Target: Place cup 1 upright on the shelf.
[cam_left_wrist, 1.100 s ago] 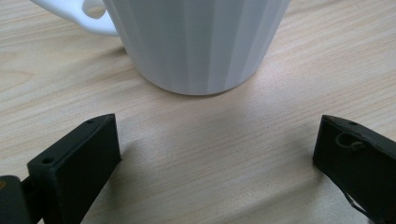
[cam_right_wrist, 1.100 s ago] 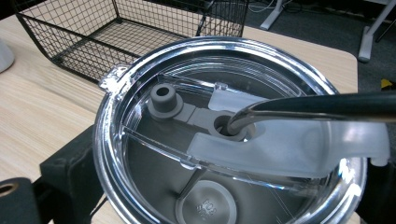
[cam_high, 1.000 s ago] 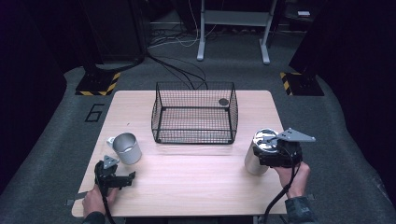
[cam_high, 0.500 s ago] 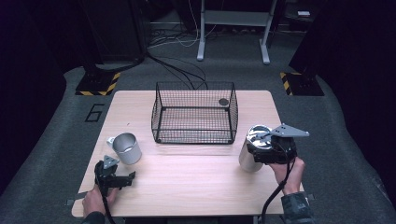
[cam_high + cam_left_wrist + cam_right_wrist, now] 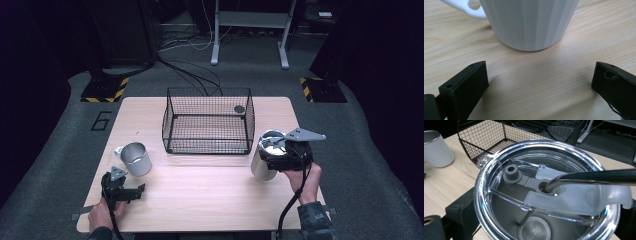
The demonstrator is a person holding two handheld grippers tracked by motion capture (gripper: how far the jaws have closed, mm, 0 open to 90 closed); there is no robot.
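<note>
A white mug stands at the table's front left, handle to the left. Just in front of it my left gripper rests low on the table, open, its jaws wide apart and clear of the mug. At the right, my right gripper is shut on a steel tumbler with a clear lid. A metal straw passes through the lid's hole. The tumbler leans a little and its base is near the tabletop.
A black wire basket stands at the middle back of the wooden table, with a small dark disc near its far right corner. The mug is far left in the right gripper view.
My right gripper has carried the tumbler a short way left, toward the basket's front right corner. The left gripper and the mug have stayed put.
</note>
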